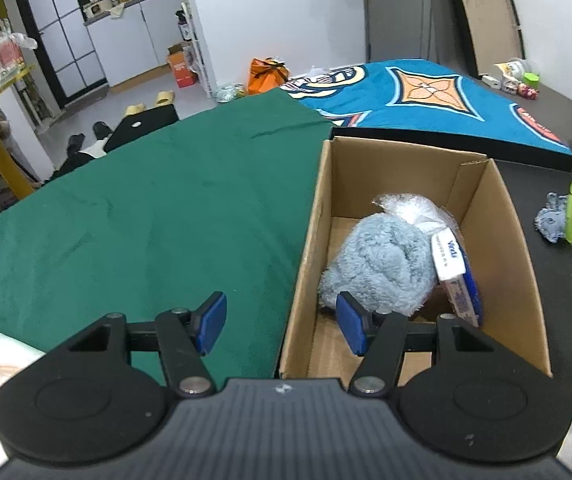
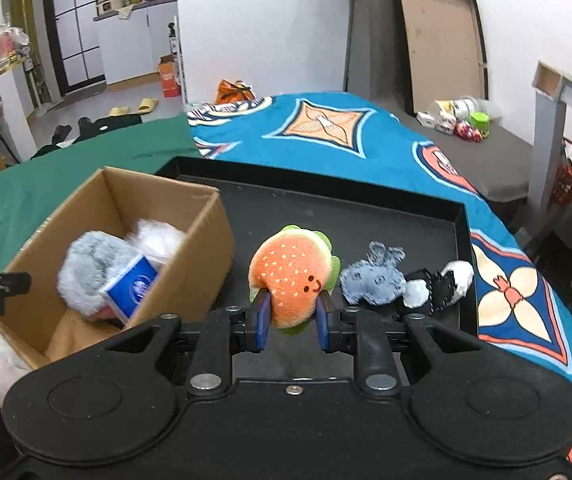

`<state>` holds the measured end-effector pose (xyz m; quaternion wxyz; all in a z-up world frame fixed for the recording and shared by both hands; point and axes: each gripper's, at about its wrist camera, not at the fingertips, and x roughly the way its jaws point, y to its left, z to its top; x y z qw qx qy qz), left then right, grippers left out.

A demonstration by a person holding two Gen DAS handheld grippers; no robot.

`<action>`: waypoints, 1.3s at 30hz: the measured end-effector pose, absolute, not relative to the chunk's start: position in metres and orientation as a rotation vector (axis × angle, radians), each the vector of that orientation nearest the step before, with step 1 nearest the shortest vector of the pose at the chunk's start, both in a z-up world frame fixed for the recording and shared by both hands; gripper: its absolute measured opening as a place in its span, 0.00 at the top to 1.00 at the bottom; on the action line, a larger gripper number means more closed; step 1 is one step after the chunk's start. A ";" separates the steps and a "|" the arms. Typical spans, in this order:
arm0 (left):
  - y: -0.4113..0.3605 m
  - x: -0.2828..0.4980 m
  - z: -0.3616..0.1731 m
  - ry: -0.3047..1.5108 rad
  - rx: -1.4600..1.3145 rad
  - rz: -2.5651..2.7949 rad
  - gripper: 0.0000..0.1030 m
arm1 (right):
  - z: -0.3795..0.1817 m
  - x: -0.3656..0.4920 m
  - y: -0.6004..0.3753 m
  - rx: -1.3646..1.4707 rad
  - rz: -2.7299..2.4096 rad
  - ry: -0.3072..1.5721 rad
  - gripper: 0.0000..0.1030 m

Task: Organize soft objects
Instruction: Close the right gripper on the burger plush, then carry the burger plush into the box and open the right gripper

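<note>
- The burger plush (image 2: 291, 276) sits clamped in my right gripper (image 2: 291, 322), lifted over the black tray (image 2: 385, 216).
- Just beside it on the tray lie a grey plush (image 2: 373, 280) and a black-and-white one (image 2: 437, 286).
- The cardboard box (image 2: 202, 248) — left of the tray — holds a fluffy grey toy (image 1: 381, 264) and a blue packet (image 1: 455, 276).
- My left gripper (image 1: 282, 324) hangs over the box's near wall, jaws apart, gripping nothing.

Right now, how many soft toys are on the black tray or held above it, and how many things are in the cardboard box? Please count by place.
Black tray or held above it: 3 (burger plush, grey-blue plush, black-and-white plush)
Cardboard box: 3 (grey fluffy item, clear plastic bag, blue-and-white tissue pack)
Total: 6
</note>
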<state>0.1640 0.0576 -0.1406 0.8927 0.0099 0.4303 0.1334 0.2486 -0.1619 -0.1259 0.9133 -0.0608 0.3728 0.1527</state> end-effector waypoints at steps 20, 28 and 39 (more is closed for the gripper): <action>0.086 0.160 -0.147 0.927 -0.180 0.147 0.54 | -0.080 0.226 -0.104 -0.174 0.393 0.716 0.77; 0.093 0.157 -0.151 0.932 -0.223 0.115 0.67 | -0.080 0.217 -0.079 -0.190 0.433 0.741 0.77; 0.103 0.157 -0.156 0.941 -0.278 0.094 0.83 | -0.084 0.209 -0.050 -0.197 0.501 0.785 0.76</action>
